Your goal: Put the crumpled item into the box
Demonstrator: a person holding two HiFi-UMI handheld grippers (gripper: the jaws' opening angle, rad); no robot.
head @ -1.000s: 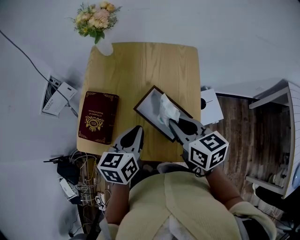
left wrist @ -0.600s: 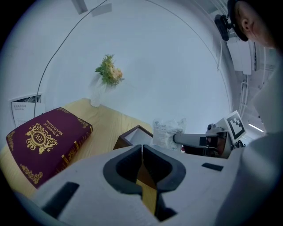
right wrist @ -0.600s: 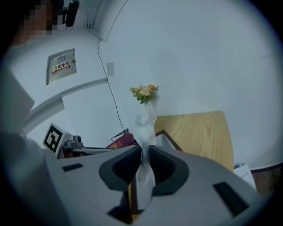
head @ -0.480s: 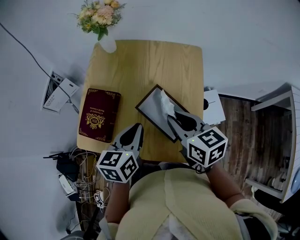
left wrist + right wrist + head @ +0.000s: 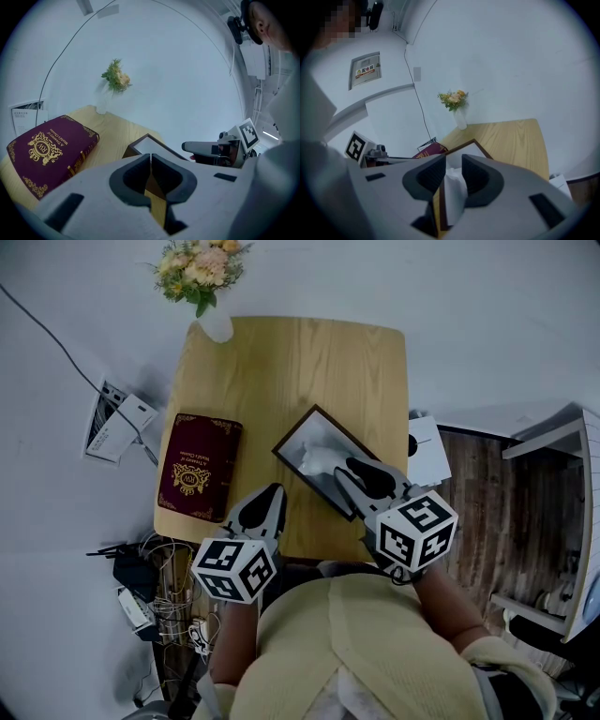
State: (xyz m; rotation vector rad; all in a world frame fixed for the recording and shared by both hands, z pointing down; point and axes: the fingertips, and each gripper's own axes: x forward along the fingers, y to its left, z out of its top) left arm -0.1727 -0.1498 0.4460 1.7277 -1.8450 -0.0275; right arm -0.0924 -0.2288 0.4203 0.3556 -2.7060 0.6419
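The table [image 5: 300, 381] is light honey wood with fine straight grain. The book [image 5: 197, 479] is deep maroon with a gold crest and gold corner ornaments. The box [image 5: 302, 435] has a dark brown rim and a pale grey-white inside, and the crumpled item [image 5: 317, 460] is white. The flowers [image 5: 195, 266] are peach and yellow with green leaves, in a white vase [image 5: 214, 329]. The left gripper [image 5: 270, 493] and right gripper [image 5: 345, 470] are grey with black pads. Each carries 1 white cube [image 5: 234, 568] patterned with black squares. The sweater [image 5: 356, 652] is pale yellow. The floorboards [image 5: 487, 512] are dark brown.
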